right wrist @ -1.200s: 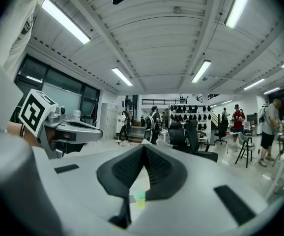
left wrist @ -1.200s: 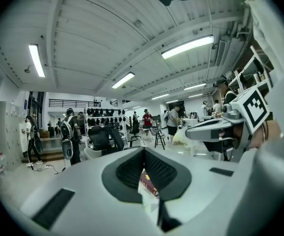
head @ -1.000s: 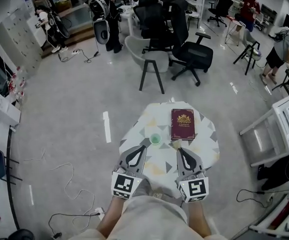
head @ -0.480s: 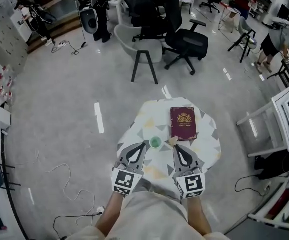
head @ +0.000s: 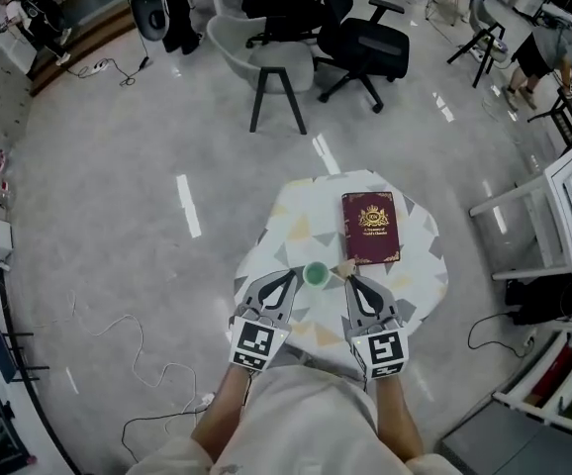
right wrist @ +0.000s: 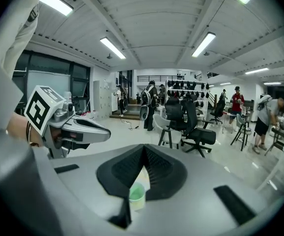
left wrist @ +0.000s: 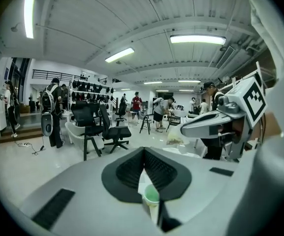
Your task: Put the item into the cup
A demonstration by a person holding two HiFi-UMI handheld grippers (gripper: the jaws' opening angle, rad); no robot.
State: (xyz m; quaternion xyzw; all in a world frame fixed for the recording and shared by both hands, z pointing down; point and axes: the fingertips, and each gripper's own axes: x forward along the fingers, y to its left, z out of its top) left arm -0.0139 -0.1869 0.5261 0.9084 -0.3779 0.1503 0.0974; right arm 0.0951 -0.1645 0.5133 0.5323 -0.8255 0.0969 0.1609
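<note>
L gripper [head: 288, 277]: held low at the near edge of the table [head: 301, 216], pointing fwd and slightly inward, marker cube facing up. Its own view shows the jaws pressed together at the tips, nothing btw them; the cup shows only through the gap lower down, beyond the jaws.

Cup [head: 315, 273]: small, green, upright, open top, on the table just ahead of and btw the two grippers. Prob. light plastic, so a nudge could tip or slide it. Could be steadied w/ the L gripper on the rim or wall, gently.

Item [head: 346, 266]: small tan piece on the table, just R of the cup, at the near corner of the book [head: 370, 227]. Too small to tell shape or material. Looks light; best guess is a fingertip pinch across its narrow side, low to the table. Could skid on the smooth top if pushed rather than pinched.

R gripper [head: 351, 281]: mirrors the L one, low, pointing fwd, tips right behind the item. Jaws closed tip to tip, empty. Would need to spread before taking the item.
</note>
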